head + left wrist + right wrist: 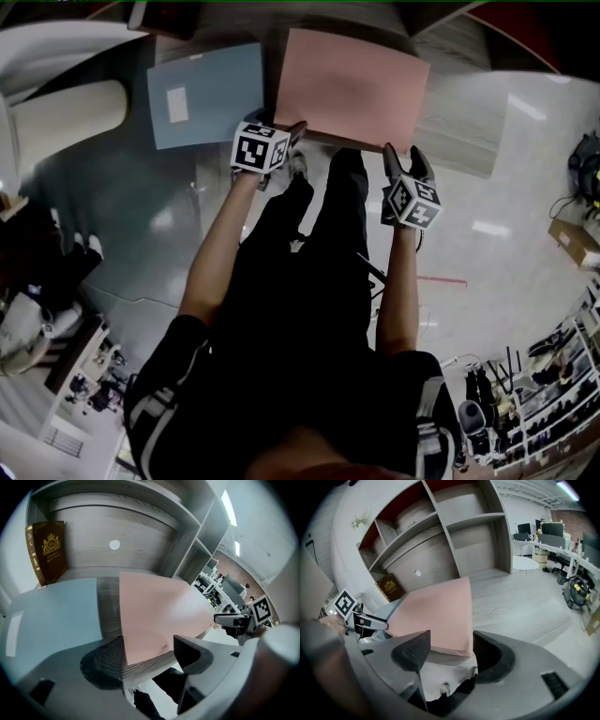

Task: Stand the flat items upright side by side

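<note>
Work on the task has hardly begun, by the look of it. Two flat things lie down on the grey wooden shelf (455,141): a pink flat item (352,84) and a blue flat item (206,94), side by side with a strip of bare wood between them. Neither one is standing up yet. At the back of the shelf a brown book (49,550) stands upright, so that may be the spot where the others should go. The left gripper (143,660) has its jaws wide apart, and the near left corner of the pink flat item sits in the gap between them. The right gripper (445,651) also has its jaws apart, with the near right corner of the same pink item in its gap. One pad of the right gripper looks very close to the pink edge, but it is hard to say if it touches. Neither gripper squeezes anything. What is left is nearly all of the job: grab the pink item, tip it up, then do the same with the blue one and set both next to each other.
</note>
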`<state>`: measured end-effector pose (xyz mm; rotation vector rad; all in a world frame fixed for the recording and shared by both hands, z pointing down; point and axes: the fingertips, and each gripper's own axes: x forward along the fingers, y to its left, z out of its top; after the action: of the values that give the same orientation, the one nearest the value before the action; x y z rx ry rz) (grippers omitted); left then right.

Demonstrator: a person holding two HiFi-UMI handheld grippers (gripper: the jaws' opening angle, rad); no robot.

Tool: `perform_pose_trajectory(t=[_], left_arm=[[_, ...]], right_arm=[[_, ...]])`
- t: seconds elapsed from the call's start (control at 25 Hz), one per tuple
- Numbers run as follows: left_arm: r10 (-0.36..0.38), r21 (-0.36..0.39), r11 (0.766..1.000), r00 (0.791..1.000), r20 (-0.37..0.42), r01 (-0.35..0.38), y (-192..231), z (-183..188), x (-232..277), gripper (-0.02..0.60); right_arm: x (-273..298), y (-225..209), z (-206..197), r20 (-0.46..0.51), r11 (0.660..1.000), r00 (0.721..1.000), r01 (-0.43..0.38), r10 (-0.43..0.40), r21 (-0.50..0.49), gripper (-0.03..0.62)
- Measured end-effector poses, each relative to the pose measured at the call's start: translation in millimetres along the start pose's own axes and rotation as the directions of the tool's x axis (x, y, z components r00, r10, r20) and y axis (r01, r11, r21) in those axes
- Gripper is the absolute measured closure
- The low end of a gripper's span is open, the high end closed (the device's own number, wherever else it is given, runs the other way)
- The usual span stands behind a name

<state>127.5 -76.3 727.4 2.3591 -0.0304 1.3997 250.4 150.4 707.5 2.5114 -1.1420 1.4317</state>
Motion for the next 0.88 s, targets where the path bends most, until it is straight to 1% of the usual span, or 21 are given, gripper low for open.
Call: perform_pose_trajectory(t=[0.16,0.32,0.44,0.56,0.64,0.76,0.88], left_arm=[[-0.019,-0.007,1.000,1.000,0.003,0.019,-7,-2,4,0.255],[-0.051,-0.032,0.998,0.999,0.008,0.051,-13,-8,0,0.255],[-0.084,-0.026,0.996,0.996,0.006,0.084,-24,-15,-5,0.255],[-0.118,-0.031,0.992,0.992,0.036,0.119,-37,-22,-12,0.252],[-0.137,-0.030,0.990,0.989,0.060,0.139,-42,-28,-20,0.252],[-0.167,-0.028,0.985,0.985,0.052,0.169,-53,-42,-25,0.252],[-0.191,-0.038,0.980,0.980,0.059,0.194,-58,-48,-28,0.250]], right_arm=[[3,-2,-1,0.012,0.999,1.000,-0.017,0.016,0.028,0.301],[-1,-5,3,0.028,0.999,1.000,0.011,-0.012,0.031,0.298],[-9,-8,4,0.040,0.999,0.999,0.036,-0.037,0.031,0.298],[-19,-13,-1,0.029,0.998,0.998,0.063,-0.063,0.000,0.298],[-26,-11,-5,0.032,0.998,0.997,0.067,-0.066,-0.012,0.296],[-39,-13,-11,0.041,0.998,0.997,0.061,-0.062,0.027,0.296],[-45,-15,-11,0.043,0.997,0.997,0.059,-0.061,0.041,0.293]])
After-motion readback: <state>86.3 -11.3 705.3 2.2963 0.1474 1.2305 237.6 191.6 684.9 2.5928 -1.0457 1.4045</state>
